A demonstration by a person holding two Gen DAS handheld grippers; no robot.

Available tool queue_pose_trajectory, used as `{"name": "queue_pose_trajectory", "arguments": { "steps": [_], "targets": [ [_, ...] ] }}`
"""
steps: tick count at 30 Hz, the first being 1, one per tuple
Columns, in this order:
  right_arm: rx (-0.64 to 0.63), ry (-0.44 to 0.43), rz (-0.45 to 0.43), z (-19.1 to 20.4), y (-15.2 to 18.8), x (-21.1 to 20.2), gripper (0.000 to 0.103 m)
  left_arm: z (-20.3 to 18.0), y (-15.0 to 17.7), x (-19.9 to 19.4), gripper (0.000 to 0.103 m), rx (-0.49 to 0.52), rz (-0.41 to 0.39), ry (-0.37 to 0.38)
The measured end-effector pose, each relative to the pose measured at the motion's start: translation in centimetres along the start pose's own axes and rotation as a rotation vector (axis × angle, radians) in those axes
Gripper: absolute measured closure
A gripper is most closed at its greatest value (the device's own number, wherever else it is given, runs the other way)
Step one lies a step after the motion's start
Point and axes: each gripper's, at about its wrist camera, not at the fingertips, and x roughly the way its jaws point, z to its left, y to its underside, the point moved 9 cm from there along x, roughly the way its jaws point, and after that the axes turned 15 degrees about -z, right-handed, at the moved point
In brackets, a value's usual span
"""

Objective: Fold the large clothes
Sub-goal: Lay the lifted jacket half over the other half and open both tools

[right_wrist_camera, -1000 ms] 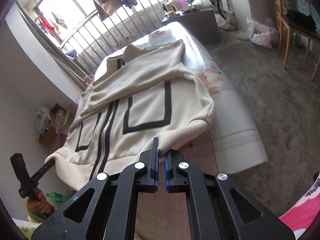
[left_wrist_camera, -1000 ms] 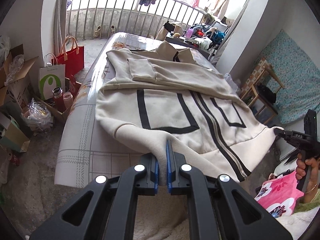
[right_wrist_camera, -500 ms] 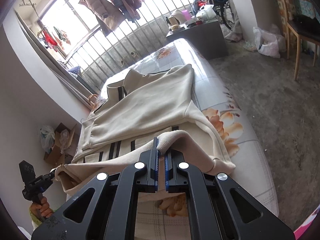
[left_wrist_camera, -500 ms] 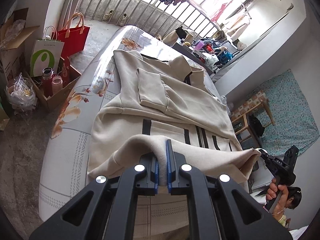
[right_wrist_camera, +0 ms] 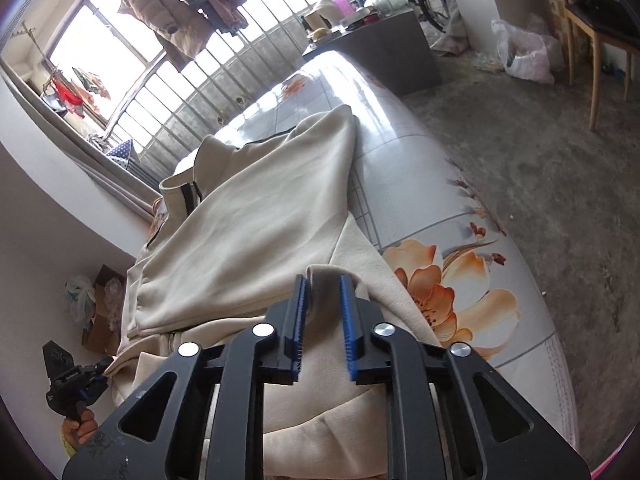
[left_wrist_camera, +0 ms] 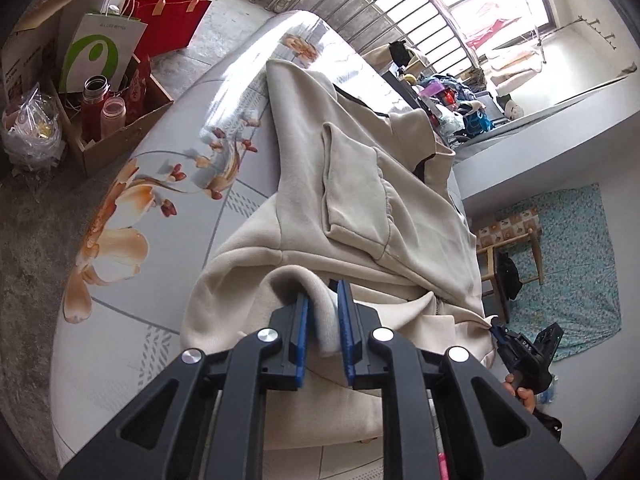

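Folding a cream jacket (left_wrist_camera: 360,200) across a flower-printed mattress (left_wrist_camera: 132,216), I hold both claws over the near hem, each pointing down toward the cloth. My left gripper (left_wrist_camera: 323,320) has its blue pads parted, the jaws having just been opening; a rolled fold of the hem stands between them, brushing the left pad, with a gap at the right one, so nothing is clamped. My right gripper (right_wrist_camera: 323,312) has likewise just been opening, and its ridged pads stand clear on either side of a strip of the same hem, gripping nothing.

The jacket lies lengthwise along the mattress, collar at twelve o'clock toward the barred window (right_wrist_camera: 168,92), with its lower part doubled up over the chest so the black-edged panels are covered. A folded sleeve (left_wrist_camera: 352,184) rests on top of the body at about one o'clock from my left claw.

In the left view, my other hand (left_wrist_camera: 524,394) holds its claw at four o'clock, just beside the hem's far corner. Shopping bags (left_wrist_camera: 132,32) and a cardboard box of bottles (left_wrist_camera: 108,120) stand on the floor at ten o'clock. A wooden chair (right_wrist_camera: 600,40) sits at two o'clock in the right view.
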Motion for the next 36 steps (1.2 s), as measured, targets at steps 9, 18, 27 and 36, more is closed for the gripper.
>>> {"name": "queue_pose_trajectory", "arguments": {
  "steps": [9,18,27,36],
  "targets": [
    [-0.164,0.047,-0.094,1.6,-1.0,-4.1,0.054,-0.7,-2.7,-4.8,0.070,0.142,-0.198,-0.051],
    [-0.524,0.133,0.054,5.1,3.5,-0.1,0.043,-6.4,3.0,1.9,0.066,0.677,-0.106,-0.216],
    [-0.557,0.153,0.094,4.1,4.1,1.7,0.100,-4.9,2.6,4.8,0.100,0.772,-0.145,-0.357],
    [-0.474,0.103,-0.131,7.0,-0.9,-2.7,0.102,-6.8,-1.3,-0.4,0.101,0.691,-0.303,-0.310]
  ]
}}
